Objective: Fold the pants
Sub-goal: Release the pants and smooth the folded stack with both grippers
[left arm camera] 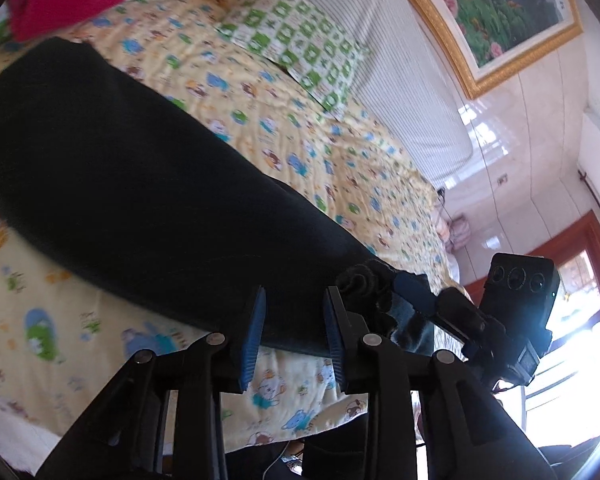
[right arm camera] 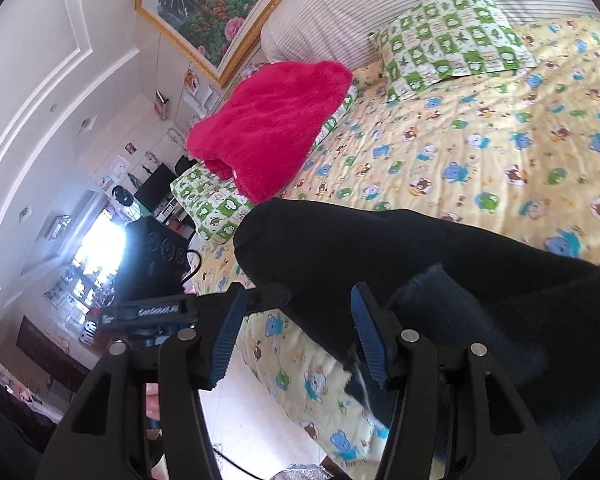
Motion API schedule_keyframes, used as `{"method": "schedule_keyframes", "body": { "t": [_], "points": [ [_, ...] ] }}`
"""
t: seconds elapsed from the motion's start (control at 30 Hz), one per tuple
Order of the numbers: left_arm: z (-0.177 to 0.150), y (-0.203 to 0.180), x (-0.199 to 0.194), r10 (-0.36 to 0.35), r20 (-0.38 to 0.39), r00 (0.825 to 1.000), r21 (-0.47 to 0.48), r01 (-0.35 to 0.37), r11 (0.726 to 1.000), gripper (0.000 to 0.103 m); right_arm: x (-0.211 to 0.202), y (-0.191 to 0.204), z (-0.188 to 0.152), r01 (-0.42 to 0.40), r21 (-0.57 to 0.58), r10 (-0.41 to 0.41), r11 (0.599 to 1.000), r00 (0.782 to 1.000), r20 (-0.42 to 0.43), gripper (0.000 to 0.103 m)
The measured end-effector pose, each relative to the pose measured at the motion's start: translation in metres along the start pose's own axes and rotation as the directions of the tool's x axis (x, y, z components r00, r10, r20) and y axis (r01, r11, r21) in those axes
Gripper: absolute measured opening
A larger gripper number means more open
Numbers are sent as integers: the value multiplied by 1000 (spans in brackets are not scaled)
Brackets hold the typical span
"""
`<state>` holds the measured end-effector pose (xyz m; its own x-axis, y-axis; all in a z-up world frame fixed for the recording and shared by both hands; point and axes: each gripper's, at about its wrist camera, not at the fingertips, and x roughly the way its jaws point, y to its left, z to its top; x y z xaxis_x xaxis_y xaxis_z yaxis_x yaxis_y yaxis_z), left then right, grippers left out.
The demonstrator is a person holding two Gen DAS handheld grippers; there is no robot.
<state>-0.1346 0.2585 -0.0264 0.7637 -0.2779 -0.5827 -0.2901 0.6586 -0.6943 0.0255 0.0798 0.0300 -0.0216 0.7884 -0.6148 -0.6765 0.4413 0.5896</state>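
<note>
While both claws hang over the near edge of the bed [left arm camera: 340, 168], the black pants [left arm camera: 140, 184] stretch between and beyond their fingers. Seen from the left wrist, the left claw [left arm camera: 294, 340] stands wide, its blue-padded fingers [left arm camera: 254, 344] apart with the pants' near edge lying across the gap, not pinched. Just to its right, the right claw [left arm camera: 420, 300] reaches in beside a bunched, crumpled end of the cloth; whether it touches the cloth I cannot tell. Seen from the right wrist, the right claw [right arm camera: 296, 336] is also spread wide, with dark fabric running between its fingers [right arm camera: 370, 340] and off to the right. The pants look plain, matte black, laid long across the yellow cartoon-print sheet, one rounded end toward a red fluffy blanket [right arm camera: 272, 124] and green-checked pillow [right arm camera: 452, 36].
</note>
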Motion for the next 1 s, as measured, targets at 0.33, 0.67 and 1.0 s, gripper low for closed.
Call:
{"method": "schedule_keyframes", "body": {
  "t": [0.33, 0.67, 1.0],
  "points": [
    [-5, 30, -26, 54, 53, 997, -80, -50, 996, 29, 38, 2, 27, -3, 33, 5, 999, 998, -56, 58],
    [0, 54, -53, 108, 112, 988, -154, -90, 984, 37, 67, 18, 43, -28, 3, 28, 1000, 995, -97, 65],
    [4, 85, -63, 140, 149, 979, -260, -98, 961, 50, 102, 28, 57, -34, -38, 26, 999, 983, -182, 76]
  ]
}}
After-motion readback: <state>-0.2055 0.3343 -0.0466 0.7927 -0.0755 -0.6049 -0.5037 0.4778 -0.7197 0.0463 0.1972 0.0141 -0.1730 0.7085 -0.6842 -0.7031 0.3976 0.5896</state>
